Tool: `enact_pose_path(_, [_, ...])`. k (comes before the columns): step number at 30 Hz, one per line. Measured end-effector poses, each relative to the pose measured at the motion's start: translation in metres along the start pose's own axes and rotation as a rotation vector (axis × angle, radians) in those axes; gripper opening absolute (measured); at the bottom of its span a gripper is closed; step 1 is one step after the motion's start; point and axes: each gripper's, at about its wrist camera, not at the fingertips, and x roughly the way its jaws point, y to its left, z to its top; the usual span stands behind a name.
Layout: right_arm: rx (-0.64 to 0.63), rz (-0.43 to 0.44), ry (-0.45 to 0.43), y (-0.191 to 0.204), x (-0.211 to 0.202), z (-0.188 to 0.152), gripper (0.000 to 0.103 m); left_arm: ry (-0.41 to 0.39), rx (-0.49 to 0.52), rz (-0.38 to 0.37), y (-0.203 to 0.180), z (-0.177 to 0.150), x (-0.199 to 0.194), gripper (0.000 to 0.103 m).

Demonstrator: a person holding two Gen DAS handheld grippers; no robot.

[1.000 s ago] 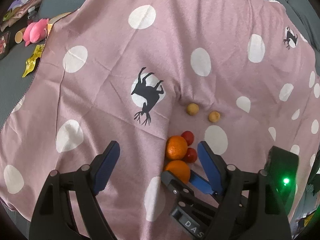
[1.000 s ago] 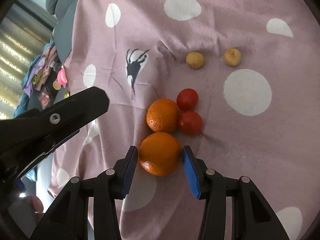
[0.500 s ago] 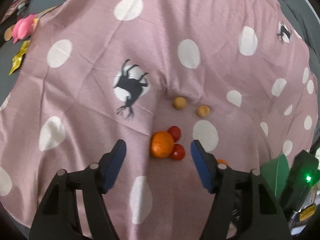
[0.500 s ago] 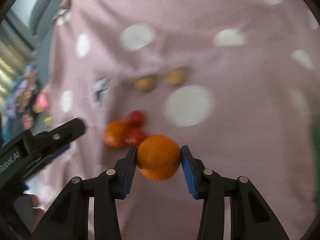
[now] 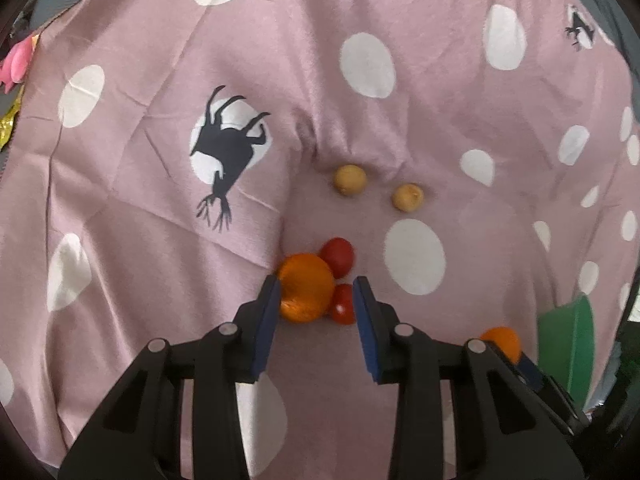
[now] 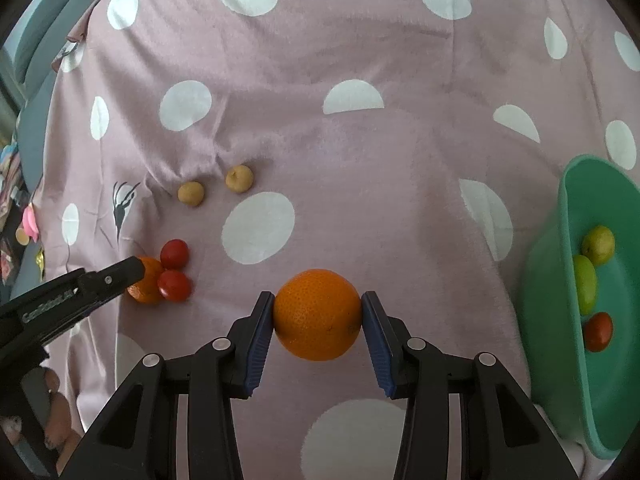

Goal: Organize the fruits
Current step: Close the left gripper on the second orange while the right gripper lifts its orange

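My right gripper (image 6: 318, 316) is shut on an orange (image 6: 317, 314) and holds it above the pink dotted cloth (image 6: 360, 152), left of the green bowl (image 6: 552, 280). My left gripper (image 5: 314, 300) is open, its jaws around a second orange (image 5: 306, 293) and a red tomato (image 5: 343, 304) on the cloth. Another tomato (image 5: 338, 257) lies just beyond. Two small tan fruits (image 5: 350, 179) (image 5: 407, 197) lie farther off. The held orange also shows in the left wrist view (image 5: 502, 340).
The green bowl holds two yellow-green fruits (image 6: 586, 280) and a red one (image 6: 598, 331); its rim shows in the left wrist view (image 5: 568, 344). A pink toy (image 5: 16, 60) and clutter lie off the cloth's left edge.
My right gripper has lifted the orange and carried it right, toward the bowl. My left gripper has narrowed and come down around the remaining orange and tomato.
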Motion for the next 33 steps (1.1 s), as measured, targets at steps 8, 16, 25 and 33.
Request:
enact_pose_path(8, [-0.023, 0.006, -0.002, 0.006, -0.001, -0.001, 0.046, -0.031, 0.058, 0.08, -0.014, 0.004, 0.01, 0.036])
enact_pose_path(16, [-0.045, -0.037, 0.018, 0.005, 0.001, -0.001, 0.046, -0.003, 0.083, 0.042, -0.025, 0.005, 0.012, 0.043])
enact_pose_path(25, [-0.038, -0.05, 0.023, 0.0, 0.001, -0.001, 0.046, 0.0, 0.062, -0.042, -0.032, -0.002, 0.006, 0.04])
enact_pose_path(33, [-0.037, -0.047, 0.019, 0.0, 0.0, -0.002, 0.046, 0.043, 0.049, 0.069, -0.026, 0.001, 0.032, 0.04])
